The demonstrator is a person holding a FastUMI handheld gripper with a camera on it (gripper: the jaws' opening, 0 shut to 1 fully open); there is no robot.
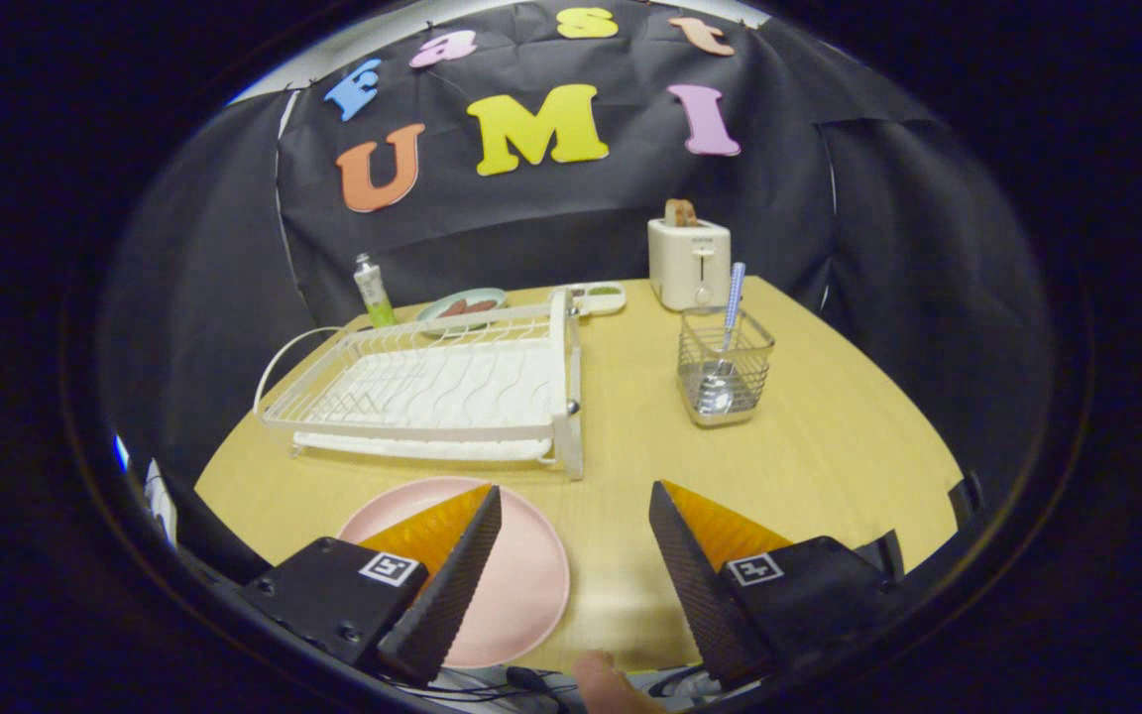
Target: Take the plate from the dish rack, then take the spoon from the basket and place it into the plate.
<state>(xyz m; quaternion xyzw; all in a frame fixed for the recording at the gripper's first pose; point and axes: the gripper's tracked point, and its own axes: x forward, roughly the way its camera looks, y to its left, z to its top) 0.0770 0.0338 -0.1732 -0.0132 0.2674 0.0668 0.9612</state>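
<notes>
Hovering wide open, the tongs (576, 501) grip nothing, and the pink plate (521, 575) lies flat on the table (829, 466) under the left finger, clear of the dish rack (432, 392) ahead. So the plate step looks done; spoon next! The spoon (727, 337) stands in the wire basket (725, 367) beyond the right finger. That calls for reaching forward and pinching its handle.

Pink plate (521, 575) partly hidden behind left finger (452, 580).
</notes>
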